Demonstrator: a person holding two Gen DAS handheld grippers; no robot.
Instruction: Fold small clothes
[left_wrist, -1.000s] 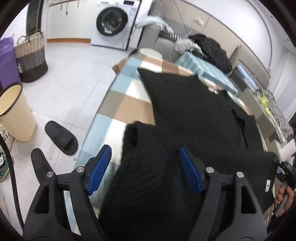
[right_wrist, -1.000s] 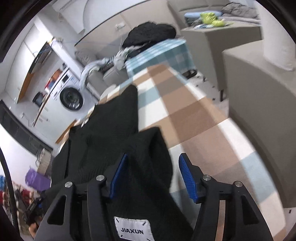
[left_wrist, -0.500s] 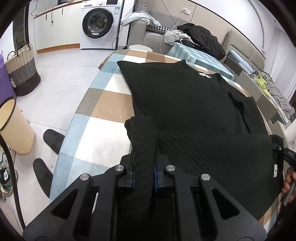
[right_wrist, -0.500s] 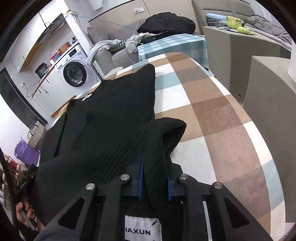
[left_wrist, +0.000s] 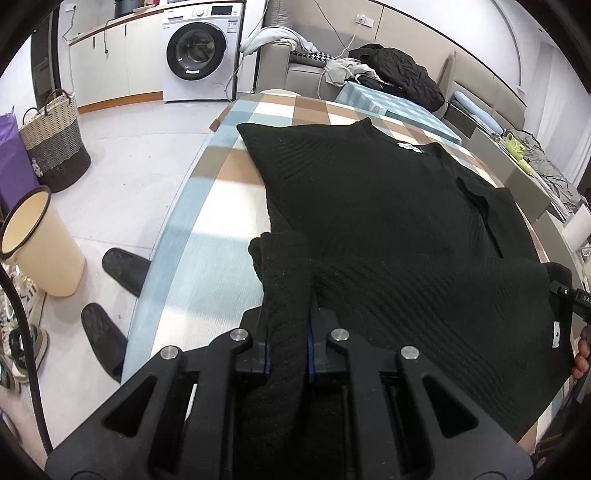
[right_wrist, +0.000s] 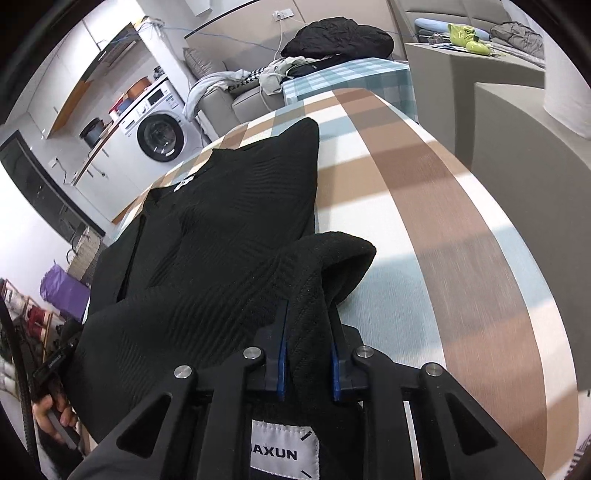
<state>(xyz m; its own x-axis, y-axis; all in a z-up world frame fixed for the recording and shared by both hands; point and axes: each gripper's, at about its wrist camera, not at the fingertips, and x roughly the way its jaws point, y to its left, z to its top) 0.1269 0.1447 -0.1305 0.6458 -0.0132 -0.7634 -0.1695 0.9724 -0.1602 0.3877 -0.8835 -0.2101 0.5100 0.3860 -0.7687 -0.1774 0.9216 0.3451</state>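
Left wrist view: my left claw (left_wrist: 288, 343), spread wide a second ago, is now pressed together on a bunched corner of the black sweater (left_wrist: 388, 206), and the fabric stands up between the blue pads as a thick vertical roll. The garment lies spread on the checked desk (left_wrist: 207, 236), ribbed knit, matte, soft and bulky, with a small white neck label at the far edge. Right wrist view: my right claw (right_wrist: 308, 354), likewise open a second ago, now pinches the opposite near corner, where the knit curls over into a rounded hood-like lobe. A white woven tag sits just below the pads. The cloth on the desk is smooth, with brown, blue and white squares. Judgement: both hem corners are secured, so the fold toward the collar can begin; thick knit may slip.
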